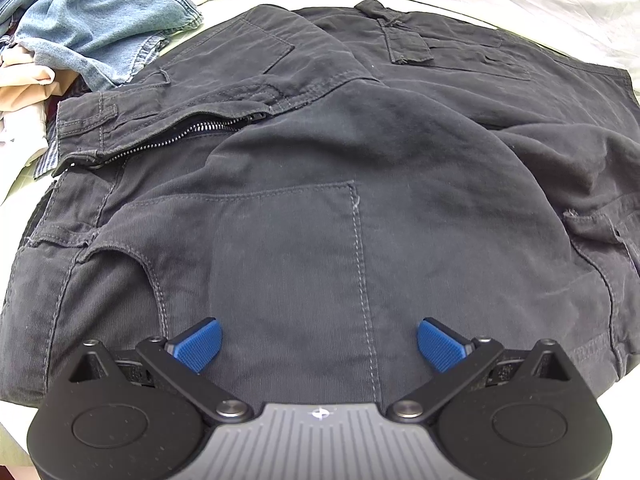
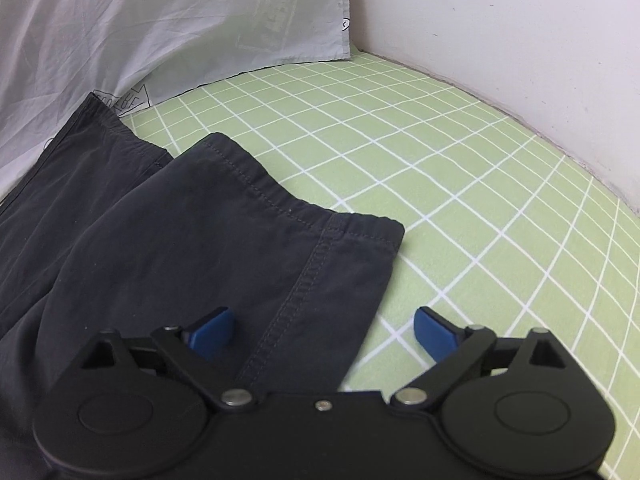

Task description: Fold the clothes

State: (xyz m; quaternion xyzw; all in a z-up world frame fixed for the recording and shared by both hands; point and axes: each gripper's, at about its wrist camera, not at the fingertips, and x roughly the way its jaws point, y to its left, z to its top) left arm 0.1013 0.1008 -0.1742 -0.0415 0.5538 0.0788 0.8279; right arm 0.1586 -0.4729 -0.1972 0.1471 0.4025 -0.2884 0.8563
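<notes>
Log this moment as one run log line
step: fold dark trousers | left gripper: open over waist | right gripper: open at leg hem

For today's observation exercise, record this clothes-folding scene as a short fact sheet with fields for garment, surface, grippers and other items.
garment: dark trousers, zip open, spread on the bed
trouser hems: lying flat
surface: green checked sheet
left gripper: open, over the trousers' upper part
right gripper: open, astride the near leg's edge
other items: jeans and pale clothes heaped beside the waistband; pillow; wall
</notes>
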